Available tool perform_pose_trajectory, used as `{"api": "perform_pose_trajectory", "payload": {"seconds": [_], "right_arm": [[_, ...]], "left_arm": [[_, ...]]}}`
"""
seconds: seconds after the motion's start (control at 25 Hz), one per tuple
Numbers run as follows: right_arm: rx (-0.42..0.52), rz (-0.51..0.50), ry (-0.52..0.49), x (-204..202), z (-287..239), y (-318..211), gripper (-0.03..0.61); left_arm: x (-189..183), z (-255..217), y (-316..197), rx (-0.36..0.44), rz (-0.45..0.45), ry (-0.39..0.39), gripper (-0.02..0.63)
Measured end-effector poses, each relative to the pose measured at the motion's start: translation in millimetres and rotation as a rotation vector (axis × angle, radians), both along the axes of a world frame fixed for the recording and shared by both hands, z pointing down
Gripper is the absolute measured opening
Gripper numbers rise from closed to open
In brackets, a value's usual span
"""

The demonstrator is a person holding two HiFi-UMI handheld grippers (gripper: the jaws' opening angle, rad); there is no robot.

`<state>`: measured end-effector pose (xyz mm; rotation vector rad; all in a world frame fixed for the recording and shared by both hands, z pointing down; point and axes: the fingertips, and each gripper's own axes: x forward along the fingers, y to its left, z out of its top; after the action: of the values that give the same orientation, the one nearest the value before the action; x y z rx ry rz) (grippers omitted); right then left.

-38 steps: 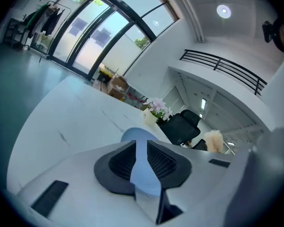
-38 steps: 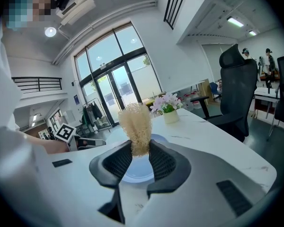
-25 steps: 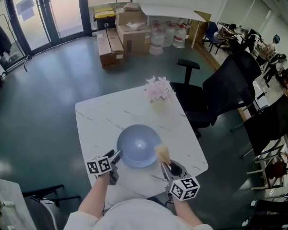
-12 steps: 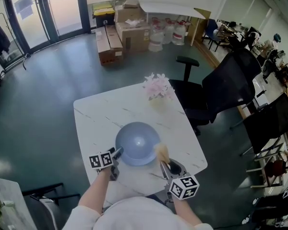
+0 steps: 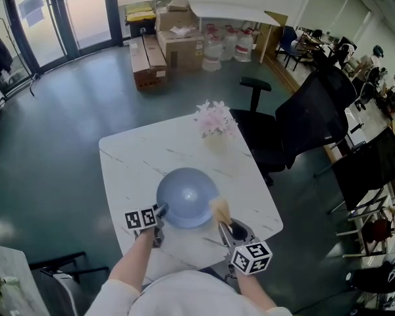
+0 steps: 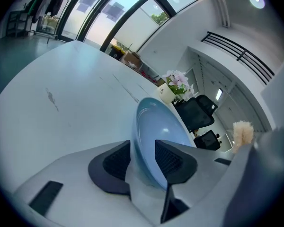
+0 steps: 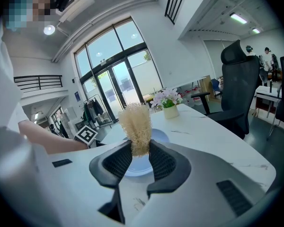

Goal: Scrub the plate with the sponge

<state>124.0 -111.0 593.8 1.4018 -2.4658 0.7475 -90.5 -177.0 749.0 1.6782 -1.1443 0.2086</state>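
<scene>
A round blue plate (image 5: 186,206) lies on the white marble table (image 5: 138,163) in front of me. My left gripper (image 5: 161,210) is at the plate's near left rim. In the left gripper view the plate (image 6: 161,131) has its rim between the two pads of this gripper (image 6: 143,150); the jaws have just been closing and a small gap still shows. My right gripper (image 5: 222,222) sits at the plate's near right edge, shut on a beige fibrous sponge (image 5: 221,210). In the right gripper view the sponge (image 7: 136,122) stands upright above the pads of that gripper (image 7: 141,150), with the plate (image 7: 158,137) behind it.
A vase of pink flowers (image 5: 212,120) stands at the table's far edge. Black office chairs (image 5: 303,124) are close on the right. Cardboard boxes (image 5: 164,45) are stacked on the floor at the back.
My left gripper has edged forward onto the plate's rim and its jaws have narrowed around it. The right gripper with the sponge has kept still.
</scene>
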Motion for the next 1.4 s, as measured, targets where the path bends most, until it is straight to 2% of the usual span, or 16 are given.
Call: {"api": "perform_pose_trajectory", "payload": {"seconds": [0.12,0.2,0.48,0.68,0.96,1.16,1.4], "right_arm": [[-0.001,0.002,0.000,1,-1,0,0.117],[-0.004,0.004,0.000,2,0,1,0.117],[-0.004,0.010,0.000,5,1,3,0.117],[0.001,0.017,0.002,7,-1,4,0.117],[0.009,0.013,-0.005,4,-3,5,0.117],[0.020,0.008,-0.006,2,-6,5,0.117],[0.044,-0.006,-0.013,-6,-18,8,0.117]], "left_arm": [[-2,2,0,-0.007,0.018,-0.048,0.116],[-2,3,-1,-0.013,0.019,-0.058,0.103],[-4,6,-1,-0.043,-0.073,0.024,0.064],[-7,4,1,-0.052,-0.090,0.031,0.049],[-9,-7,8,0.005,-0.120,0.056,0.049],[-11,-20,11,0.058,-0.101,0.042,0.049],[-11,-56,10,0.156,-0.118,0.078,0.049]]}}
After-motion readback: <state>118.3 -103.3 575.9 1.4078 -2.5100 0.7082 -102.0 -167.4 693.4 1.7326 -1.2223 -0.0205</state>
